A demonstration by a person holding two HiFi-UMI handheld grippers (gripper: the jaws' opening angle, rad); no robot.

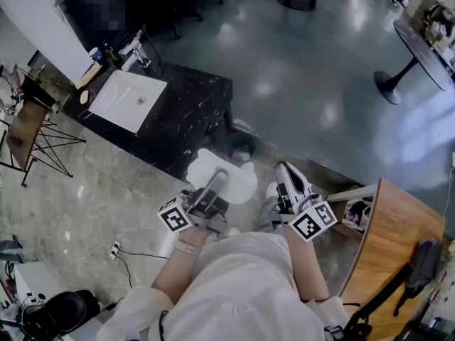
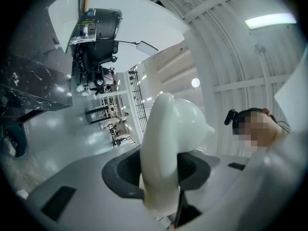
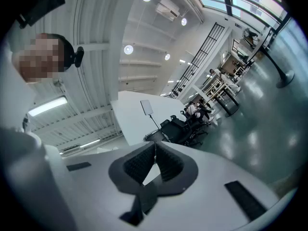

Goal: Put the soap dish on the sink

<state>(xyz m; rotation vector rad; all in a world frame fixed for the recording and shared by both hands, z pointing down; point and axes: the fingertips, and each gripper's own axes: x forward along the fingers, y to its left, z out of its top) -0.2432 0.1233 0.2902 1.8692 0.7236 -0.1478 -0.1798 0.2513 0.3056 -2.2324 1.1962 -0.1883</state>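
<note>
In the head view a white, rounded soap dish (image 1: 226, 177) hangs in front of my body, with my left gripper (image 1: 212, 188) shut on its near edge. The left gripper view shows the same soap dish (image 2: 166, 138) standing on edge between the dark pads (image 2: 126, 171), filling the middle of the picture. My right gripper (image 1: 287, 179) is beside it on the right, its jaws together and nothing in them; in the right gripper view its ribbed pads (image 3: 139, 163) meet at the tips. The white sink (image 1: 128, 99) is set in a black marble counter (image 1: 188, 119) ahead to the left, apart from both grippers.
Bottles (image 1: 106, 54) and a faucet (image 1: 142, 54) stand at the sink's far side. A dark bin (image 1: 242, 146) sits on the floor by the counter's near corner. A wooden table (image 1: 398, 233) is at my right, a folding wooden stand (image 1: 25, 130) at far left.
</note>
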